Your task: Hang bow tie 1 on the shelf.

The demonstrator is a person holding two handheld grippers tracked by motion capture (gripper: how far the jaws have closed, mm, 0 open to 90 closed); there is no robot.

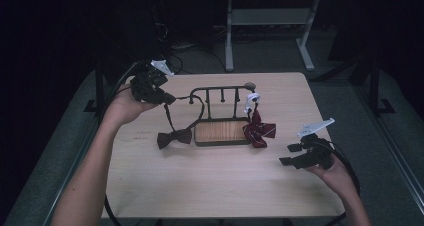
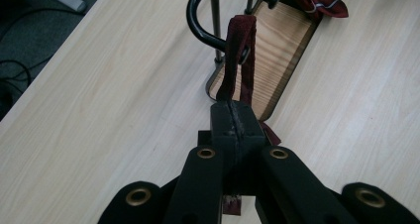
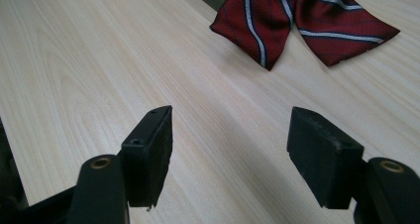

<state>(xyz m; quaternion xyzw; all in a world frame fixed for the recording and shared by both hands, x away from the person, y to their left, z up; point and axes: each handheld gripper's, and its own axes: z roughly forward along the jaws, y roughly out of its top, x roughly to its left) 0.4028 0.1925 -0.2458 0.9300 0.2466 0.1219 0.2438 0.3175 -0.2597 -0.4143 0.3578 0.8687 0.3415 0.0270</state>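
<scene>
Left gripper [image 2: 233,120] is clenched on the dark strap [image 2: 237,60] looped over the rack [image 2: 198,21] ahead; right gripper [image 3: 230,149] gapes, striped bow tie [image 3: 297,21] beyond.

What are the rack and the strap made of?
The rack looks like black painted metal: thin bent rods with a slight shine. Its base looks like varnished wood, with grain lines showing. The strap looks like dark red woven cloth, matte and limp; the left gripper is shut on it.

High view overhead, facing forward; gripper views close — perhaps sharing the rack [image 1: 220,117].
</scene>
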